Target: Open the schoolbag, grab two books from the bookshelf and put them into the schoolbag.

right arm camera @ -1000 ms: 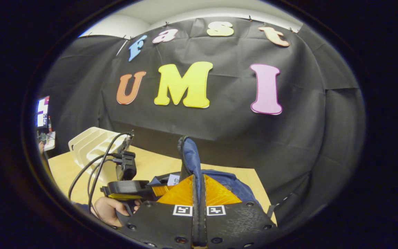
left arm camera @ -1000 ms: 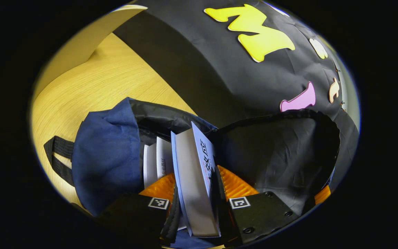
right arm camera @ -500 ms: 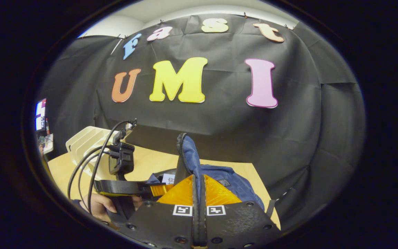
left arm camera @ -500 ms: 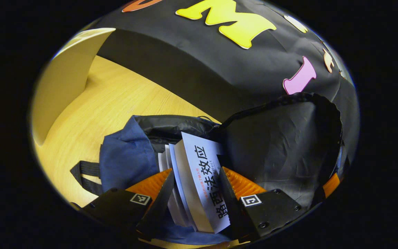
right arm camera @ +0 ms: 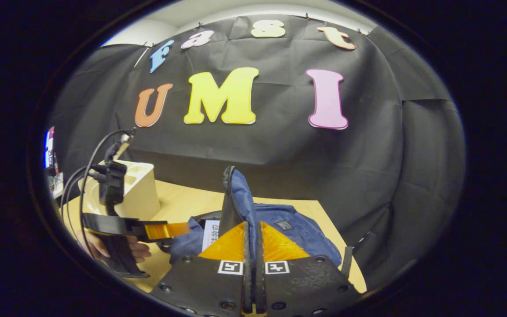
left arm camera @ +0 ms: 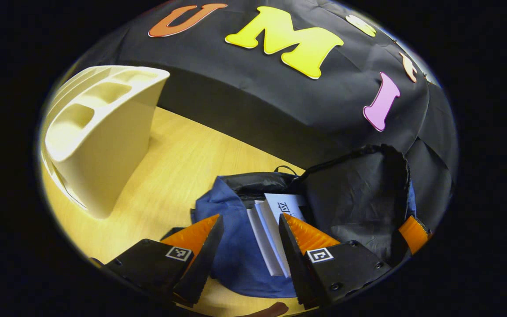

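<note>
While right tongs (right arm camera: 251,229) pinch schoolbag (left arm camera: 240,259) flap, books (left arm camera: 273,229) inside

The schoolbag (left arm camera: 236,246) lay on the table (left arm camera: 178,167) before the booth's wall, with the bookshelf (left arm camera: 104,132) standing well to its left in the left gripper view. Two books (left arm camera: 271,229) stood side by side inside the bag's open mouth, the raised flap (left arm camera: 359,193) to their right. In the right gripper view the flap (right arm camera: 238,198) rose upright between bookshelf (right arm camera: 141,191) and bag body (right arm camera: 297,233).
</note>
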Tool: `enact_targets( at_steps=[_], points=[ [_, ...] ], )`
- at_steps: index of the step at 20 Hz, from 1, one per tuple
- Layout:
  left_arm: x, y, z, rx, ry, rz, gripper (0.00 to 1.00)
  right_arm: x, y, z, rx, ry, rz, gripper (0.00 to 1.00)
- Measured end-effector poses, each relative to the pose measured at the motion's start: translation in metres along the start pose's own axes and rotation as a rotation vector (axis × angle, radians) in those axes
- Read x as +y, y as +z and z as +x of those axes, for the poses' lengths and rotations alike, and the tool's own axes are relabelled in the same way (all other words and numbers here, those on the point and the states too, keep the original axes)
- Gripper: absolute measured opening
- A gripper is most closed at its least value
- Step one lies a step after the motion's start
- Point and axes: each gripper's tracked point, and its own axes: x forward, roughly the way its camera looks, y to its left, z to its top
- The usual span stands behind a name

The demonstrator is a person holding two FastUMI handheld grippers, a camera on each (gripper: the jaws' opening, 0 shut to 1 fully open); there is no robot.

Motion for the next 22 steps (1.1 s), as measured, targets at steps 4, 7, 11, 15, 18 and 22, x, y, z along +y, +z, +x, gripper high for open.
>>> enact_targets(
  at_steps=[4,7,11,15,18,22],
  points=[
    [0.023,0.008,-0.033,-0.024,0.028,0.034,0.8,0.004,-0.012,-0.003,0.017,-0.033,0.017,0.13],
    [0.036,0.017,-0.061,-0.053,0.041,0.054,0.8,0.005,-0.021,-0.006,0.039,-0.061,0.044,0.19],
    [0.055,0.03,-0.097,-0.104,0.064,0.089,0.8,0.01,-0.033,-0.006,0.062,-0.073,0.074,0.29],
    [0.072,0.042,-0.14,-0.181,0.089,0.129,0.8,0.015,-0.034,-0.014,0.061,-0.089,0.103,0.4],
    [0.089,0.048,-0.167,-0.225,0.12,0.157,0.81,0.018,-0.039,-0.024,0.061,-0.1,0.122,0.55],
    [0.107,0.057,-0.206,-0.292,0.165,0.2,0.84,0.025,-0.04,-0.045,0.047,-0.089,0.152,0.69]
  ],
)
